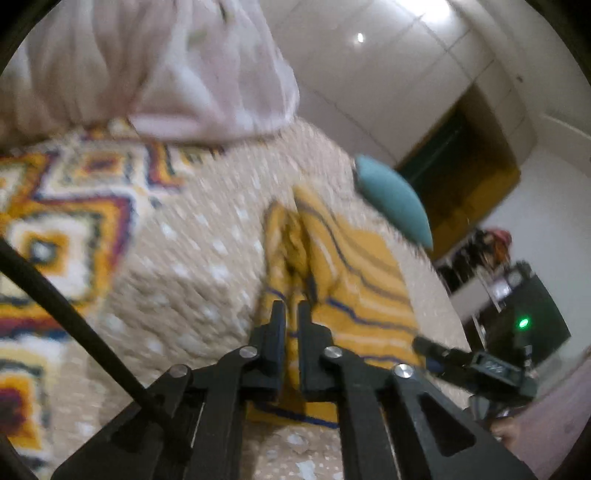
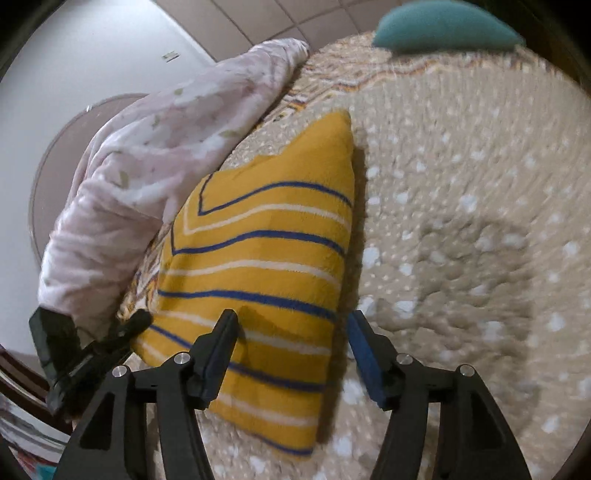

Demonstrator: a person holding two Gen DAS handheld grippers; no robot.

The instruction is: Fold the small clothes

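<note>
The left gripper [image 1: 291, 308] is pinching a bunched edge of the yellow striped garment [image 2: 258, 266], while the right gripper [image 2: 291, 321] is hovering wide above its folded side.

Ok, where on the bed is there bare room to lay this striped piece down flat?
Free: dotted beige bedspread right of the yellow striped garment, up to the teal pillow. Crowded: pink blanket along the garment's left.

I see a mustard-yellow garment [image 2: 258, 266] with blue and white stripes lying folded on the bed. One edge is bunched and lifted.
</note>
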